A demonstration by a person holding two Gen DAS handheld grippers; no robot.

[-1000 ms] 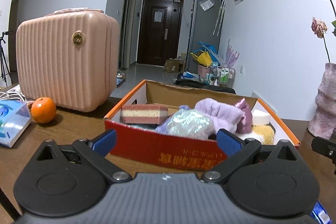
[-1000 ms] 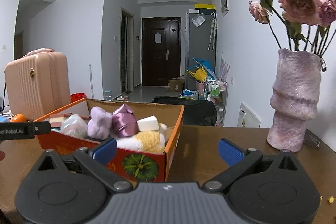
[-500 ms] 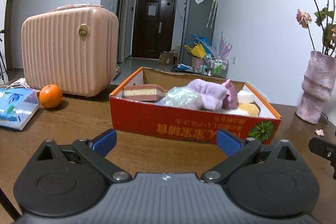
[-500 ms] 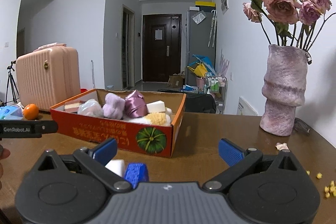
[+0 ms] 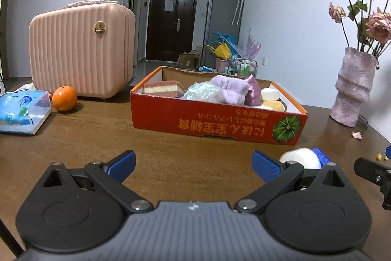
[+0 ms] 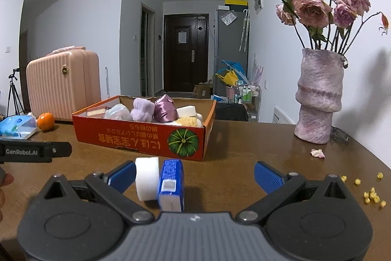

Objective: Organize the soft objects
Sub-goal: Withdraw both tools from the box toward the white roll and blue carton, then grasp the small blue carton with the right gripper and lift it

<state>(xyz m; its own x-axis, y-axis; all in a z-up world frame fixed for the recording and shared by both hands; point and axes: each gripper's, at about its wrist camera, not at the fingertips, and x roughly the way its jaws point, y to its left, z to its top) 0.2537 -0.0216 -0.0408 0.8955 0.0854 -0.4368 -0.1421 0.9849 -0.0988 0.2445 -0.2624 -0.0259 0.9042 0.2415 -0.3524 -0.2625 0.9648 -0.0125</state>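
Observation:
An orange cardboard box [image 5: 220, 124] [image 6: 136, 137] on the brown table holds several soft things: a pink-and-cream sponge [image 5: 163, 89], an iridescent puff [image 5: 204, 94], a lilac plush cloth [image 5: 228, 87], a purple satin piece [image 6: 165, 108], a white foam block [image 6: 187, 110] and a yellow sponge [image 6: 188, 121]. A white foam roll [image 6: 146, 177] [image 5: 300, 157] and a small blue box [image 6: 171, 184] stand on the table between my right gripper's fingers, near the left one. My right gripper [image 6: 195, 175] is open. My left gripper [image 5: 193, 163] is open and empty, in front of the box.
A pink ribbed case [image 5: 80, 50], an orange [image 5: 64, 101] and a tissue pack [image 5: 20, 111] stand at the left. A purple vase [image 6: 317, 99] with dried roses stands at the right. A petal [image 6: 317, 153] and yellow crumbs [image 6: 371, 195] lie on the table.
Both grippers have drawn back from the box toward the table's near side. The white roll and blue box have come into view between my right gripper's fingers.

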